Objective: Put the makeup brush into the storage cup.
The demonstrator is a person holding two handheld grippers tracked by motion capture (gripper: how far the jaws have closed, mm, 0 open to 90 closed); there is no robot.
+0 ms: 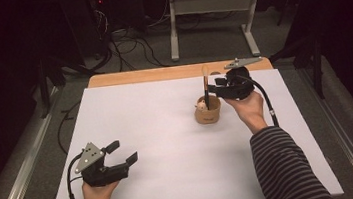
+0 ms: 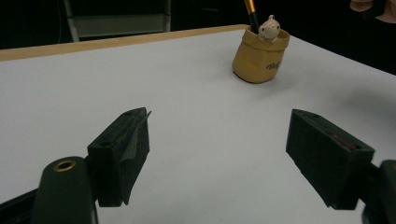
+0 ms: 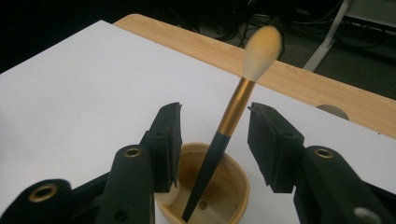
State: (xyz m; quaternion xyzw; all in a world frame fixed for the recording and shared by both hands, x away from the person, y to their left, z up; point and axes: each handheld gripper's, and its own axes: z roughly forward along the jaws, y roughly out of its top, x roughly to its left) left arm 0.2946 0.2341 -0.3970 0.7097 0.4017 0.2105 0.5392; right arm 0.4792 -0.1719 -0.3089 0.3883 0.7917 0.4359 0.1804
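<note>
The room around me is lying dark, with grey carpet, tangled cables and the pale legs of another desk [image 1: 208, 23] showing far beyond my jaws. Closer in, the table [image 1: 161, 74] is showing a strip of its wooden edge on the far side, and a big white sheet [image 1: 169, 145] is covering nearly all of it, spreading out under both of my grippers.

My right arm, in a striped sleeve [image 1: 285, 167], is reaching forward and bending toward the middle, so my right hand [image 1: 248, 109] is holding the right gripper [image 3: 215, 140] level above the small tan pot [image 1: 208, 111]. My left hand [image 1: 97, 194] is resting near my own edge of the sheet, with the left gripper [image 1: 123, 153] pointing across the white toward that pot, which is standing well apart from it.

The pot is sitting directly below my right jaws, its open mouth facing up. A little pale figure [image 2: 269, 27] is perching on its rim.

The brush [image 3: 231, 114] is leaning in the pot, its dark handle rising between my right jaws, gold band level with the pads and cream tip above them. Those jaws are standing apart, touching neither side of it. My left jaws are gaping wide over bare sheet.
</note>
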